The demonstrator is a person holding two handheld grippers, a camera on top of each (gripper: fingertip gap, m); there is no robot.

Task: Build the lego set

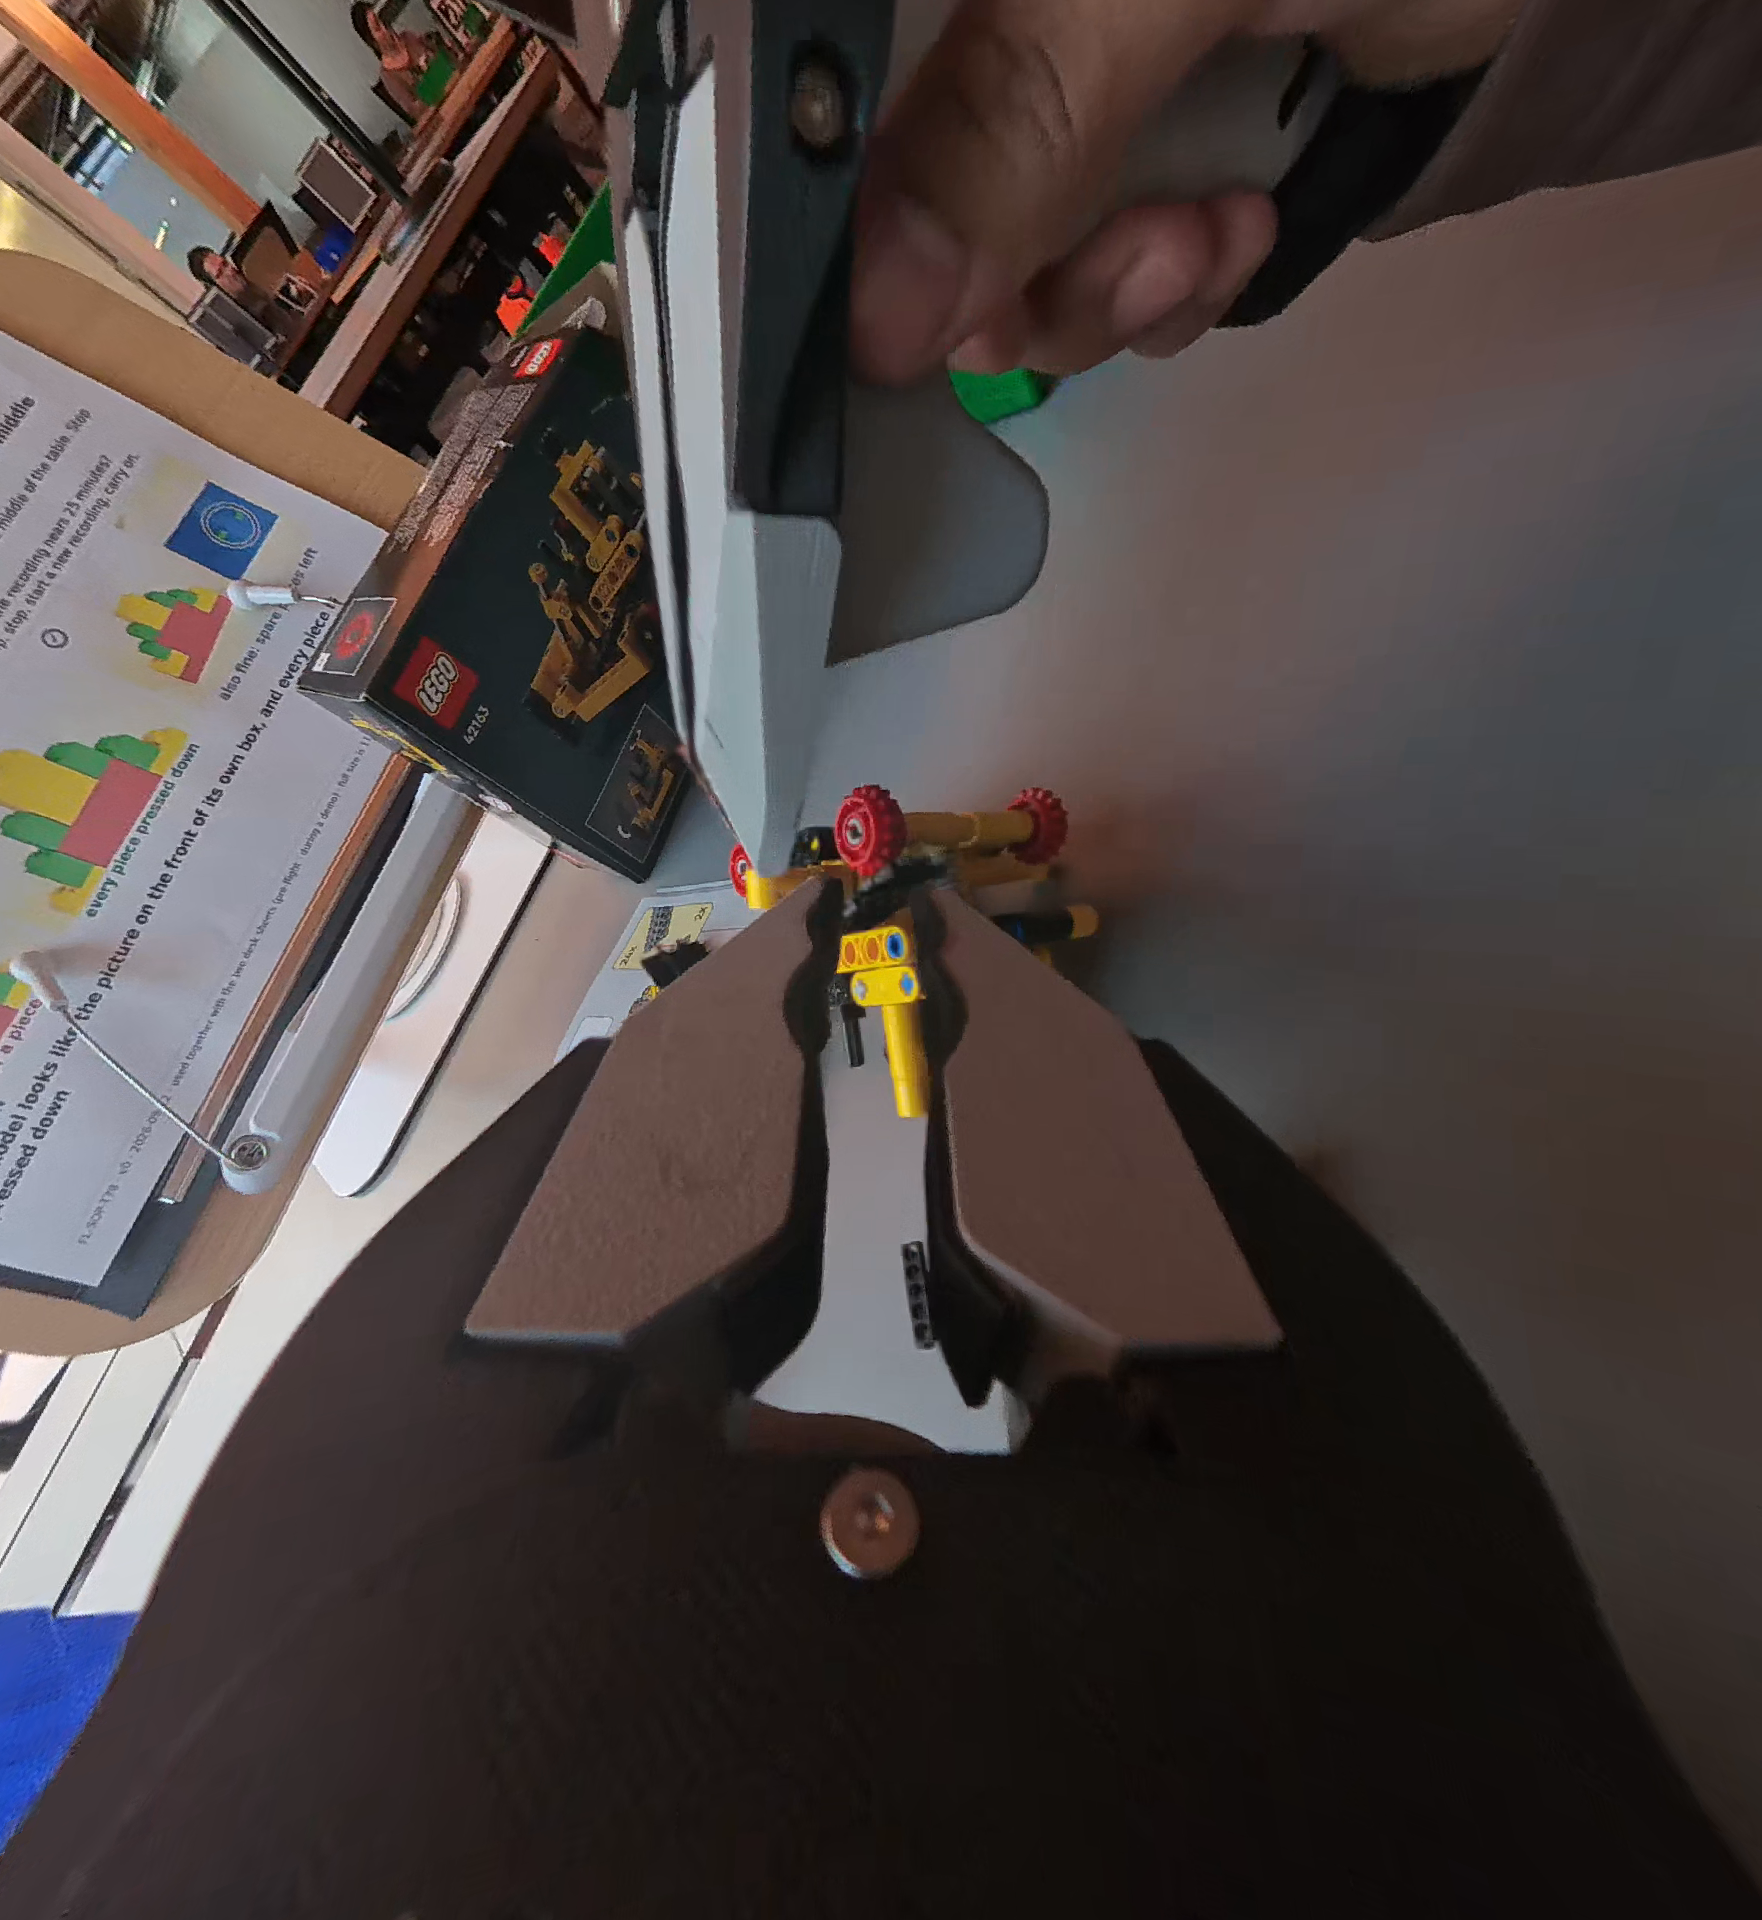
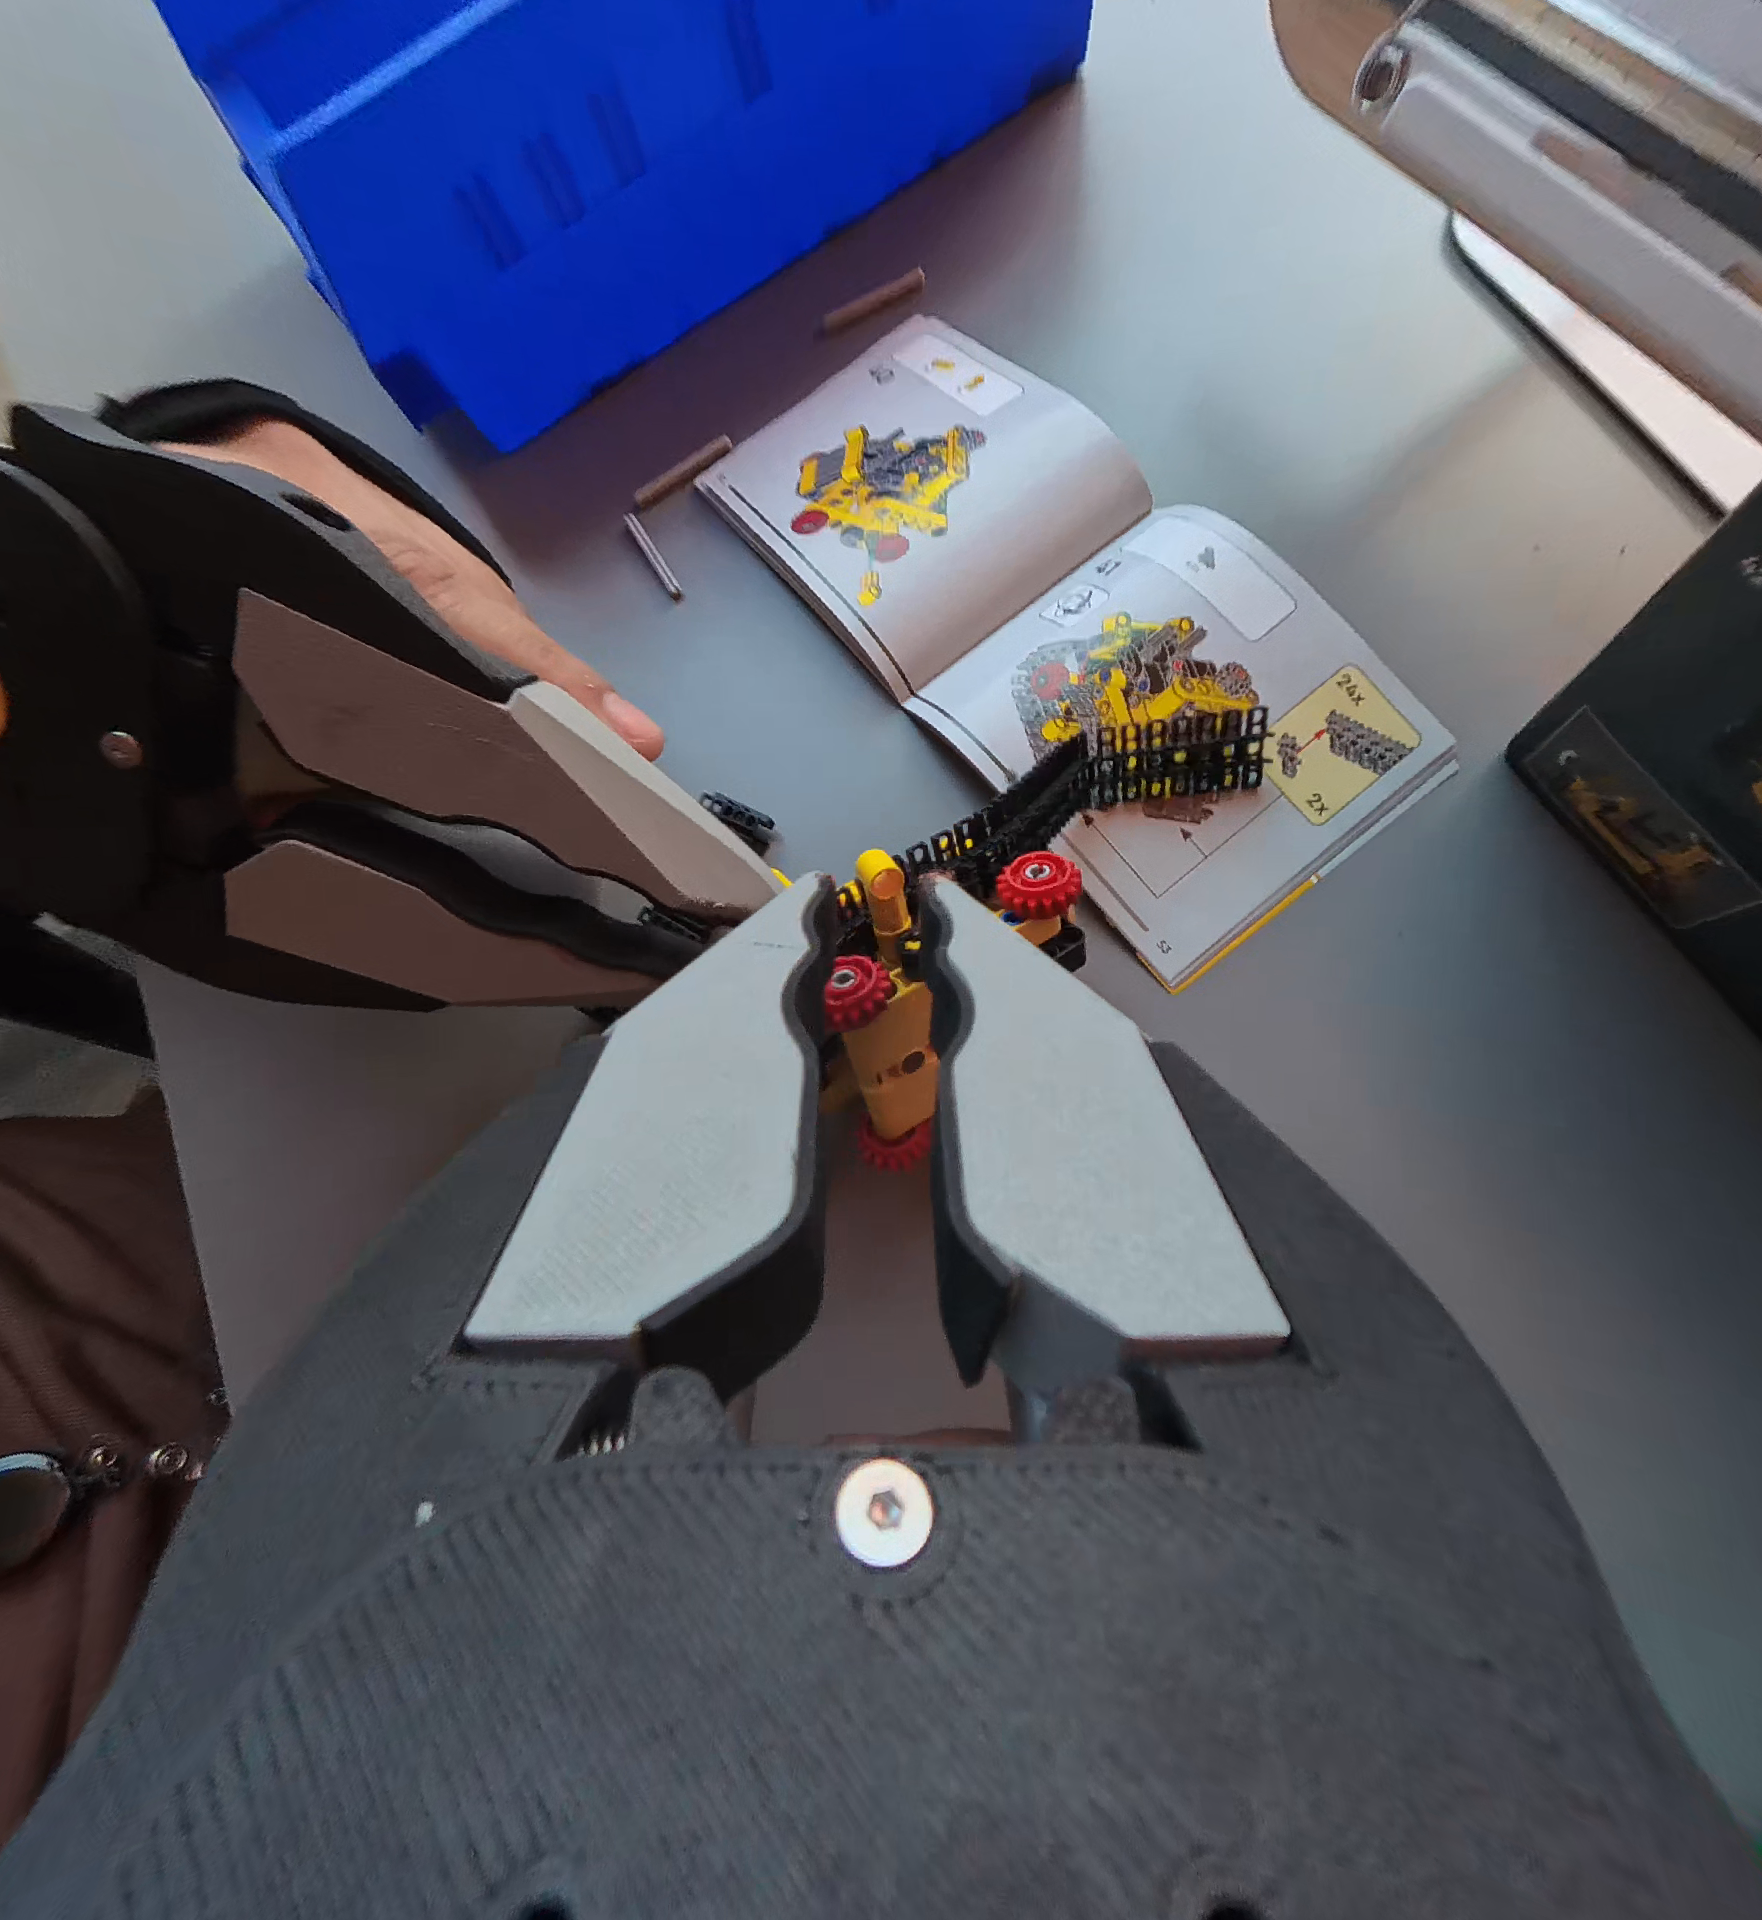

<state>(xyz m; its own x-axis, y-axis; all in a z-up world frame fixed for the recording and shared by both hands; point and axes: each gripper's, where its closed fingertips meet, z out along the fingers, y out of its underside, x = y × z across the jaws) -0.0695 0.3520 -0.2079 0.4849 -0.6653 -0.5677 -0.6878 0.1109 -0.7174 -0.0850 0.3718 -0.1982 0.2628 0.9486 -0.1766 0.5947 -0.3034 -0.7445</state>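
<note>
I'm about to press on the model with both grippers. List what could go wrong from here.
1. The right gripper clamps the yellow model between red gears; a hard squeeze may pop pieces off.
2. The black track trails loose from the model onto the booklet; lifting or twisting could drag or unlink it.
3. The left gripper nips the model right beside the other's tips, so opposing pulls might split it.

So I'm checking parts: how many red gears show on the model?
3 in the right wrist view: one between the right gripper fingers, one below it, one nearer the booklet. More may be hidden.
</note>
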